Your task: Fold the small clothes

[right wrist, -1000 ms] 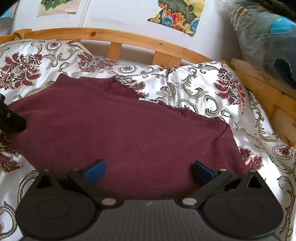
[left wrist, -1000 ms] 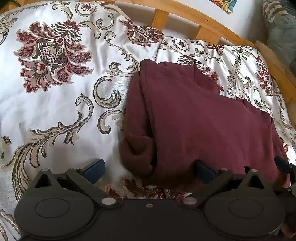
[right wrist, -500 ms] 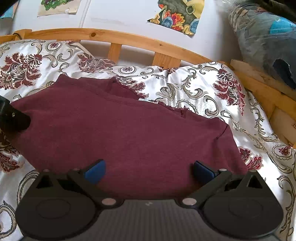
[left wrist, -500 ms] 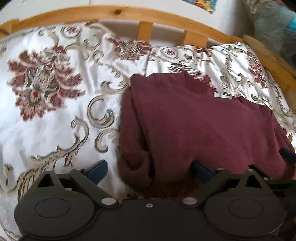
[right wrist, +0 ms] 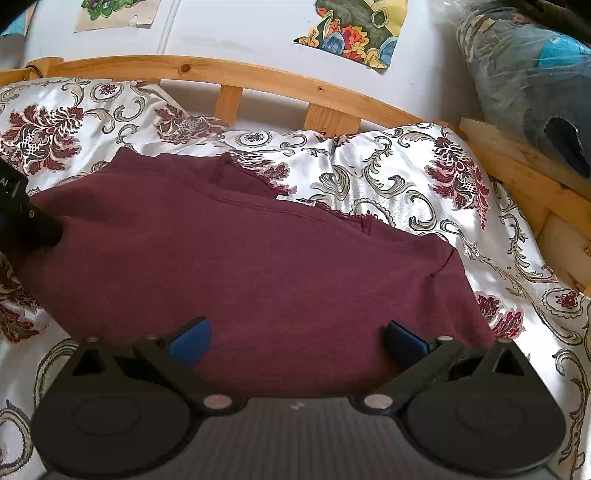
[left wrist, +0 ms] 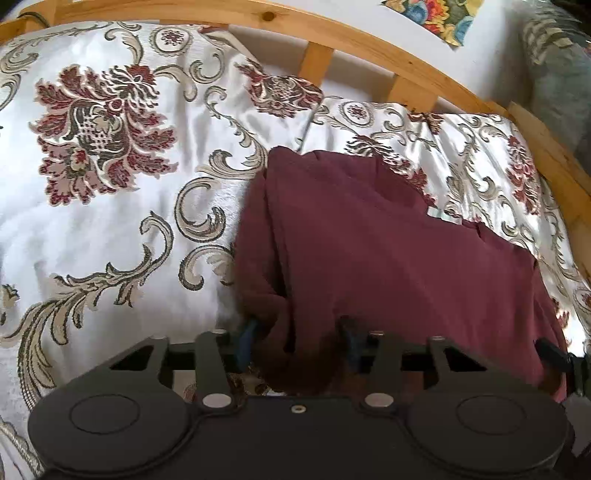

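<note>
Jaws narrow on the left gripper, just now closing, with the bunched near-left corner of the dark red shirt gathered between them; both pads seem to press into the cloth, though the right-hand pad is half buried in the fold. Jaws wide on the right gripper, holding nothing, poised over the near hem with cloth below but not pinched.

Shirt spread flat across the flowered bedspread, neckline toward the far side, left edge doubled up in a thick roll.

For a clean fold, probably best to:
- Check that the left grip takes every layer of the roll, not just the top one.
- Close the right side on the hem at a matching spot before any lift.
- Raise both corners together and keep the hem taut, so no slack sags in the middle.
- Carry the hem toward the neckline and lay it down square.

Around: wooden bed rail just beyond the bedspread, paper pictures on the wall, a plastic-wrapped bundle at far right. Nothing lying on the shirt. Slippery-looking bedspread; likely to let the shirt slide under a sideways pull.
</note>
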Available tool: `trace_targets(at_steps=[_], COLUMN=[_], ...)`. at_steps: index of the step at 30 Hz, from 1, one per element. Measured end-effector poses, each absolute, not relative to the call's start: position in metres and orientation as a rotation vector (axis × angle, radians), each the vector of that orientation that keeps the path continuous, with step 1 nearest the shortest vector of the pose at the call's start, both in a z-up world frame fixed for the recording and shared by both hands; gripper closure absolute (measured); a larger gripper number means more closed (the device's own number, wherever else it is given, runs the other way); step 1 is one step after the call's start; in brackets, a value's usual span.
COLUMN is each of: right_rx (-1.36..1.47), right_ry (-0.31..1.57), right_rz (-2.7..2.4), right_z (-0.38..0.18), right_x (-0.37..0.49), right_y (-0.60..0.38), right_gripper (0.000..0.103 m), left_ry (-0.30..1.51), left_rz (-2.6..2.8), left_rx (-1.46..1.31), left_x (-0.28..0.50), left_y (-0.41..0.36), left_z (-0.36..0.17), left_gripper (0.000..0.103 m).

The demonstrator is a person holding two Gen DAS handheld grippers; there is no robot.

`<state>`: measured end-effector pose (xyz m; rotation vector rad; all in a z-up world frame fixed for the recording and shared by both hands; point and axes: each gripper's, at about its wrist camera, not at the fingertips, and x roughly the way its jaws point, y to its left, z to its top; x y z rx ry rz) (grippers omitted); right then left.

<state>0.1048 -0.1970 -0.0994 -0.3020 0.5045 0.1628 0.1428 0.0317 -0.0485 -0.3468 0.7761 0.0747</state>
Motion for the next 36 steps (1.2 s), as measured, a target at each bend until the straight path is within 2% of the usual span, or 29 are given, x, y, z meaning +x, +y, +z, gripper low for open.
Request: trace_targets(at_steps=[3, 6, 16, 21, 25, 29, 36], right_rx=[-0.294, -0.28, -0.218, -0.188, -0.169, -0.114, -0.088], right_ry=[0.52, 0.552, 0.546, 0.525, 0.521, 0.54, 0.528], right_rz=[0.169, 0.2, 0.077, -0.024, -0.091, -0.149, -0.122], right_z=[-0.096, -0.089, -0.055, -0.039, -0.033, -0.037, -0.04], right_x=[0.106, 0.107, 0.124, 0.137, 0.144, 0.154, 0.165], right_y=[-0.199, -0.203, -0.26, -0.302, -0.334, -0.361, -0.37], right_gripper=[0.0, 0.0, 0.0, 0.0, 0.0, 0.0, 0.0], left_ry=[0.772, 0.756, 0.631, 0.584, 0.562, 0.588, 0.631], left_rz=[0.086, 0.077, -0.11, -0.254, -0.357, -0.412, -0.463], left_rx=[-0.325, -0.252, 0.164, 0.269, 0.335, 0.414, 0.46], left_x=[0.144, 0.146, 0.157, 0.17, 0.172, 0.175, 0.169], left_y=[0.025, 0.012, -0.065, -0.117, -0.16, -0.193, -0.216], left_z=[-0.04, -0.026, 0.04, 0.059, 0.058, 0.033, 0.005], left_gripper=[0.075, 0.08, 0.085, 0.085, 0.086, 0.085, 0.084])
